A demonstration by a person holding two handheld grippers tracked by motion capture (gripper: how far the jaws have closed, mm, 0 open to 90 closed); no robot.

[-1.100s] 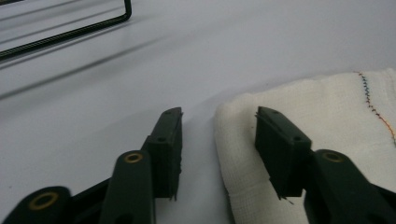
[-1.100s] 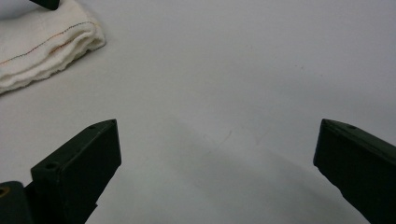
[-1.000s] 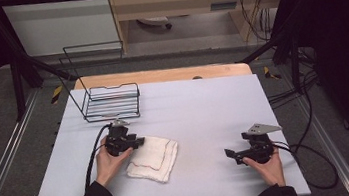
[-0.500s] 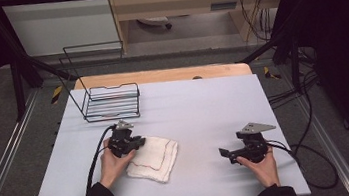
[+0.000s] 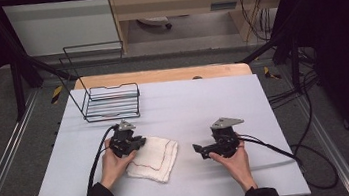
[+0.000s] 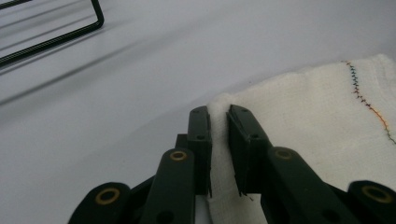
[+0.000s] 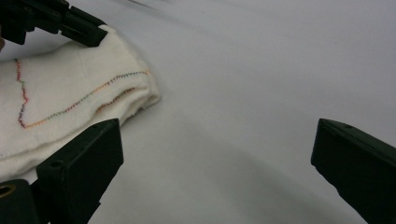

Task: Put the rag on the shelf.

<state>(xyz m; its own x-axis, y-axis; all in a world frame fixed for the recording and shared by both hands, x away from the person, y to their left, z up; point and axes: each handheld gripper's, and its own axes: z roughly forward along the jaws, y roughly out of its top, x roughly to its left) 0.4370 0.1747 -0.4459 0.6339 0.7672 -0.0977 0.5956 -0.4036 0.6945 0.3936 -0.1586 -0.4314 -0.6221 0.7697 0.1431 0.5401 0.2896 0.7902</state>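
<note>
Wire basket (image 5: 111,102) at the worktop's (image 5: 203,99) far left corner, nothing in it. Folded white cloth (image 5: 153,156) lies flat near the front edge. Left gripper (image 5: 135,144) low at the cloth's left edge; its jaws have just been closing and now pinch a fold of cloth. Right gripper (image 5: 198,149) is held level, pointing at the cloth, near but apart, jaws wide open on nothing. Cloth's underside layers are hidden.

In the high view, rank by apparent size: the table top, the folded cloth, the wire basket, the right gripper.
1. table top
2. wire basket and folded cloth: look alike, not ranked; the basket lies farther from the camera.
3. right gripper
</note>
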